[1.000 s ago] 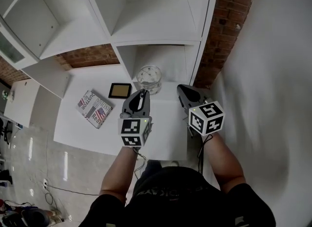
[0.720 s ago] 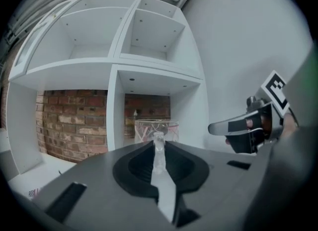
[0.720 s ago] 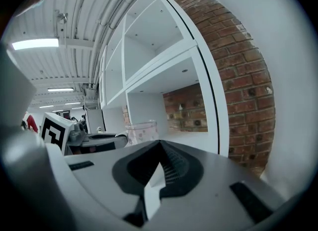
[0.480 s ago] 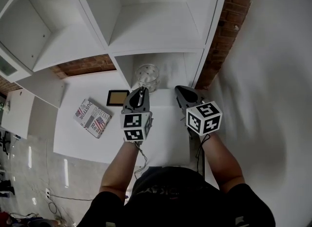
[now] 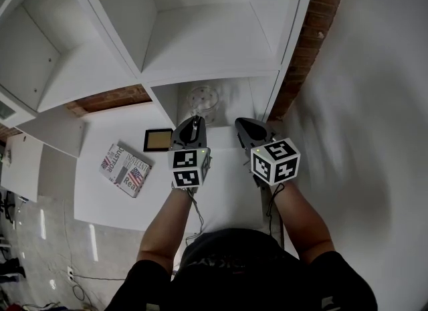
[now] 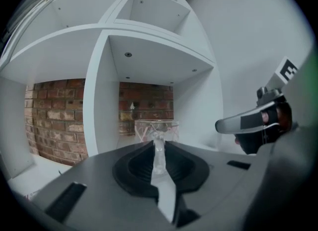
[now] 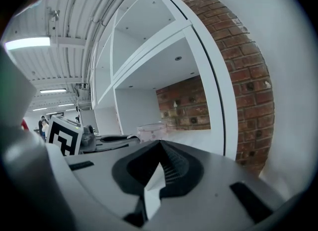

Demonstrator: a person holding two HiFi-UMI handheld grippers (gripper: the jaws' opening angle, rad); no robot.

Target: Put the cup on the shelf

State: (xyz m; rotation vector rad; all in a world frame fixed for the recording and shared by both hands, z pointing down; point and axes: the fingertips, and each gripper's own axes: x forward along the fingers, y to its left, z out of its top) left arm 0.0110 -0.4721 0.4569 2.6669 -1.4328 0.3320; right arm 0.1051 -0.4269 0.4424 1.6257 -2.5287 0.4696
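A clear glass cup (image 5: 202,97) hangs at the mouth of the white shelf unit's lower right compartment (image 5: 231,92). My left gripper (image 5: 194,124) is shut on its near edge. In the left gripper view a strip of the glass (image 6: 158,151) is pinched between the jaws, and the cup's bowl (image 6: 156,127) shows beyond them, in front of the compartment's brick back. My right gripper (image 5: 243,125) hovers just right of the cup, shut with nothing in it. In the right gripper view its jaws (image 7: 160,144) meet, and the cup (image 7: 151,130) lies ahead to the left.
A small framed picture (image 5: 160,140) and a flag-printed booklet (image 5: 126,169) lie on the white table (image 5: 227,199) to the left. The shelf divider (image 5: 162,102) stands left of the cup. A brick wall (image 5: 311,42) and a white wall close off the right.
Both grippers have moved forward toward the shelf. The cup, still held by the left gripper, has gone from over the table to the mouth of the lower compartment.
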